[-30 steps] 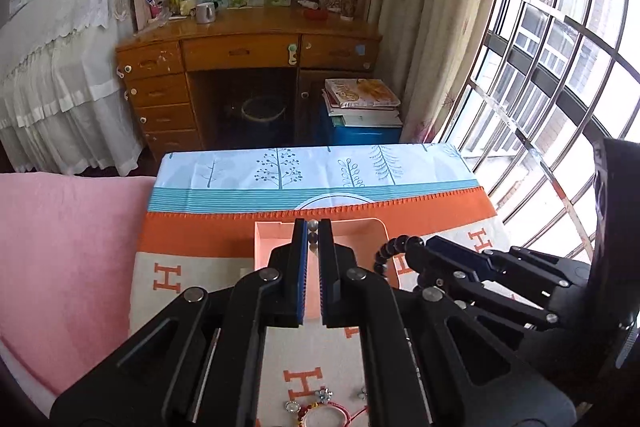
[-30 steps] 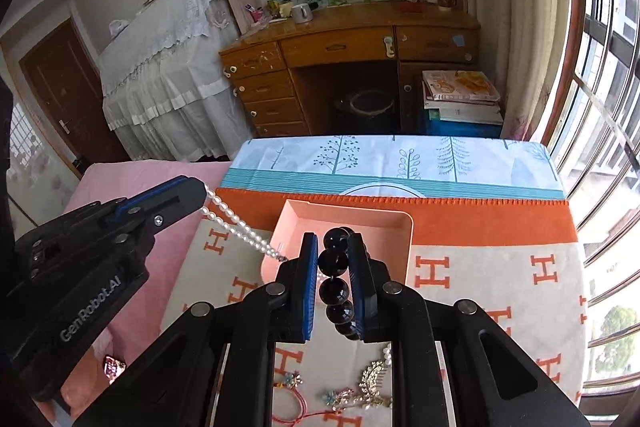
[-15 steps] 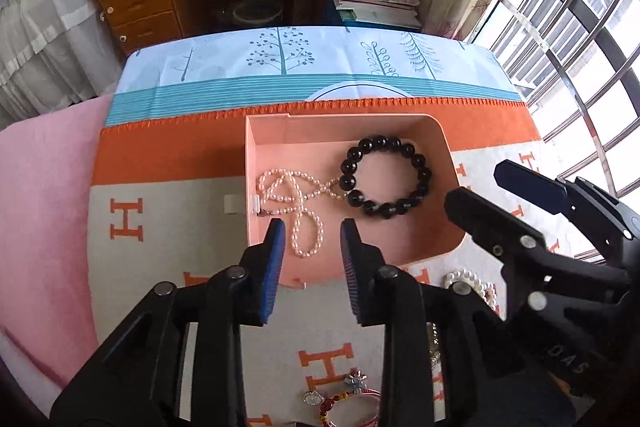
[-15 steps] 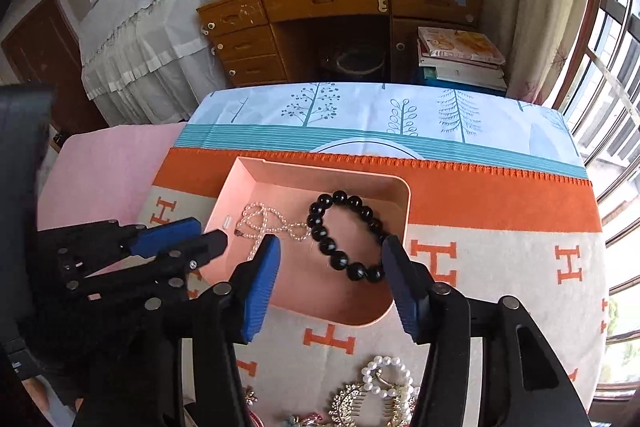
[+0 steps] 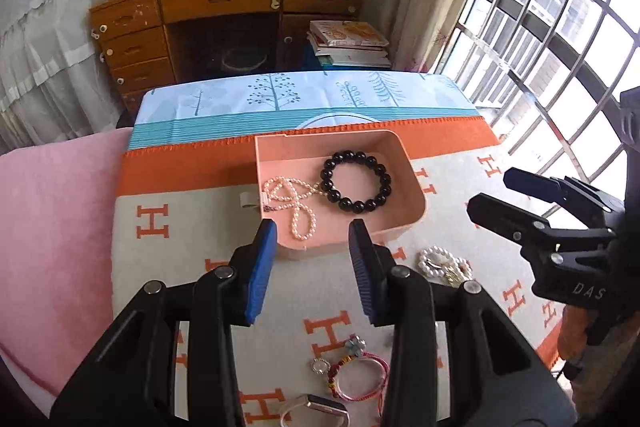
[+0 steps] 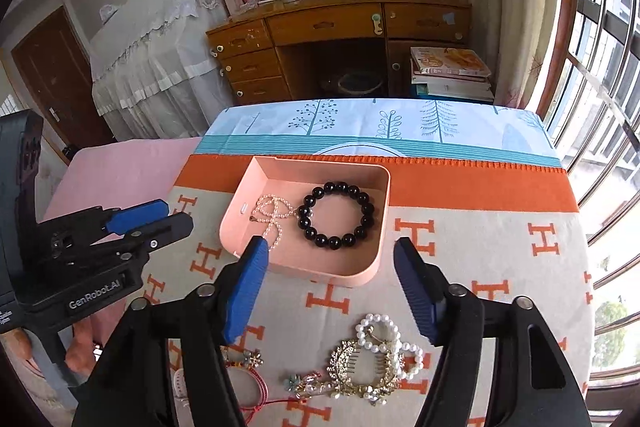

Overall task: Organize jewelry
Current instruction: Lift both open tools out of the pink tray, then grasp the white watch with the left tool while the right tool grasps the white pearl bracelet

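Both grippers were black plastic with round silver screws. The left gripper (image 5: 312, 247) had blue ribbed pads (image 5: 262, 267). The right gripper (image 6: 332, 283) matched, and white letters marked their bodies.

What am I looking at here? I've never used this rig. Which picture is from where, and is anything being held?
No robot: a person holds two clamp tools, each with a camera looking along its blue-padded fingers. One picture is from the left gripper, the other from the right gripper. Both are open and hold nothing. On the orange-and-cream H-patterned cloth sits a shallow pink tray containing a black bead bracelet and a white pearl necklace. Nearer the cameras lie a white pearl bracelet, a gold comb and a red string bracelet.
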Demonstrator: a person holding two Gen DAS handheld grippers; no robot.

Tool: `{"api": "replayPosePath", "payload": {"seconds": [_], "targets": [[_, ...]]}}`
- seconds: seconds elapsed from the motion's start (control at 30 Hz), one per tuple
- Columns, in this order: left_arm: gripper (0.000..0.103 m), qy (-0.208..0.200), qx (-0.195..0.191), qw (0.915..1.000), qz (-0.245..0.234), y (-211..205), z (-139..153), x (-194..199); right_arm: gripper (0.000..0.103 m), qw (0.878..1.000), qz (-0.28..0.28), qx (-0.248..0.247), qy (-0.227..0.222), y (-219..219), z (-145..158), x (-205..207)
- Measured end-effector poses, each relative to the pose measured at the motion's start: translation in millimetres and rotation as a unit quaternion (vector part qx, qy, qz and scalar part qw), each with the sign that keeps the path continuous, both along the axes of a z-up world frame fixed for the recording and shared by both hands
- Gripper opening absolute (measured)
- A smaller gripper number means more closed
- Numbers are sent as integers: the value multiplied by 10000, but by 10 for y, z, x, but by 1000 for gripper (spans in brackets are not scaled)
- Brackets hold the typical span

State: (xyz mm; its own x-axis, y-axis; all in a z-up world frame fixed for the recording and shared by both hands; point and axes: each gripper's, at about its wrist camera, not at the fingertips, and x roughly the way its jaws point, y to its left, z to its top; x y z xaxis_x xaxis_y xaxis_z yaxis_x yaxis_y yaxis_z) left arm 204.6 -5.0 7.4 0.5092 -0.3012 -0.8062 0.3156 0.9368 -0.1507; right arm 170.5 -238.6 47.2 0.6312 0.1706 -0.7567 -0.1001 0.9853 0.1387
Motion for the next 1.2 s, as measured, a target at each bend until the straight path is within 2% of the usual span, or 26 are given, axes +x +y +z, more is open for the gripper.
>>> {"api": "replayPosePath", "payload": {"seconds": [0.03, 0.07, 0.23, 0.4, 0.53, 0.73, 1.03, 1.2], "targets": [[34, 38, -138, 9999, -75, 23, 31, -72, 87, 10000, 10, 51, -49, -26, 30, -73], [34, 60, -226, 9997, -116, 46, 65, -140, 90, 9999, 30, 64, -100, -48, 62, -155], [34, -57, -6, 9999, -87, 99, 157, -491, 90, 9993, 154, -159, -286, -75, 162, -533], [34, -10, -88, 9999, 92, 230, 121, -799, 90, 9987, 295, -296, -281, -121, 117, -798], [34, 227, -97, 9988, 418, 353, -90, -962, 89, 9985, 391, -341, -180, -175, -32, -879], [34, 476, -8, 9928, 1095, 492, -498, -1192, 79, 9981, 501, -366, 61, -294, -327, -838], [34, 1052, 145, 9742, 1989, 496, -1078, -1529, 71, 9956, 690, -506, 374, -482, -817, -667], [34, 1314, 169, 9634, 2329, 440, -1280, -1660, 65, 9919, 821, -772, 593, -555, -1096, -656]]}}
